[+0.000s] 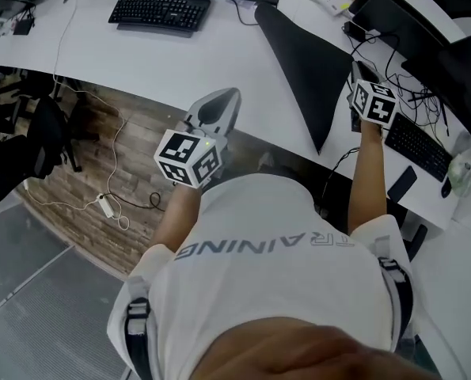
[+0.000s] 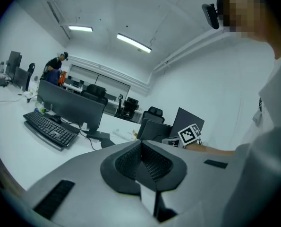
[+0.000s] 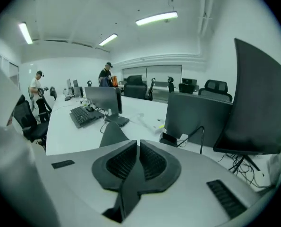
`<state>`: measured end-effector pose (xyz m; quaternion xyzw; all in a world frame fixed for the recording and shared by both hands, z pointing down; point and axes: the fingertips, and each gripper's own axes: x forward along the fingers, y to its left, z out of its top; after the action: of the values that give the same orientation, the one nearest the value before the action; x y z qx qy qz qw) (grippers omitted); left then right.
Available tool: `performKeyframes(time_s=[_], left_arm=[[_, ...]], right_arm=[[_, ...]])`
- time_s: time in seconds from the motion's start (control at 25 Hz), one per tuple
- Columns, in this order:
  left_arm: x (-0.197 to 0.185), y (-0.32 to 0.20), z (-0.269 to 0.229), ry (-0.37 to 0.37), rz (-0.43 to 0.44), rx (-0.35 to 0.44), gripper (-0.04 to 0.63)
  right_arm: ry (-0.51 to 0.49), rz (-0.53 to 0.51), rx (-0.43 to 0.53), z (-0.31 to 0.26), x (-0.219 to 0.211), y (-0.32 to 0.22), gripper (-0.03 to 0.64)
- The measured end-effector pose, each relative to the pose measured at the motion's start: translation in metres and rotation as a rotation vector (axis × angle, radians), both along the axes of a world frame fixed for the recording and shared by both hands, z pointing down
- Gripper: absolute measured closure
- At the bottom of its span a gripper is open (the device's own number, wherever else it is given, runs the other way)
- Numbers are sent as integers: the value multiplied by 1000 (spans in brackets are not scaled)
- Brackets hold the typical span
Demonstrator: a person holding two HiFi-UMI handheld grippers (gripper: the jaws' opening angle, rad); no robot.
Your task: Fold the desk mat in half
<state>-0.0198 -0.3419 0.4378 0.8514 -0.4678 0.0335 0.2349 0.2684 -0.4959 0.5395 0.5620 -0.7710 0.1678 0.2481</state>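
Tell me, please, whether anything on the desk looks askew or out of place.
The desk mat stands out: instead of lying flat and square, it shows as a skewed dark triangle, its tip near the desk's front edge, seemingly pinched by the right gripper.

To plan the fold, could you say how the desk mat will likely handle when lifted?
The desk mat looks thin and wide, so probably floppy and sagging. Its matte surface likely resists sliding on the white desk.
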Motion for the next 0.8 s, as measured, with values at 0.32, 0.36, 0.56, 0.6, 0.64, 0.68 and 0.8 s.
performKeyframes(time_s=[0.32,0.36,0.56,0.6,0.64,0.68,0.8], left_arm=[[-10,14,-36,8,99,95,568],[-11,16,-41,5,114,108,568],[-11,25,-60,-39,180,176,568],[-11,25,-62,-43,191,183,568],[-9,25,-64,-43,201,189,568],[-7,25,-66,-41,211,195,568],[1,26,-75,-36,237,218,568]], right_arm=[[-102,27,166,-86,-33,86,592],[-120,35,182,-96,-38,99,592],[-173,91,301,-143,-55,166,594],[-178,104,326,-152,-58,178,594],[-181,115,350,-161,-59,189,594],[-181,126,374,-170,-60,199,594],[-168,162,431,-190,-57,224,594]])
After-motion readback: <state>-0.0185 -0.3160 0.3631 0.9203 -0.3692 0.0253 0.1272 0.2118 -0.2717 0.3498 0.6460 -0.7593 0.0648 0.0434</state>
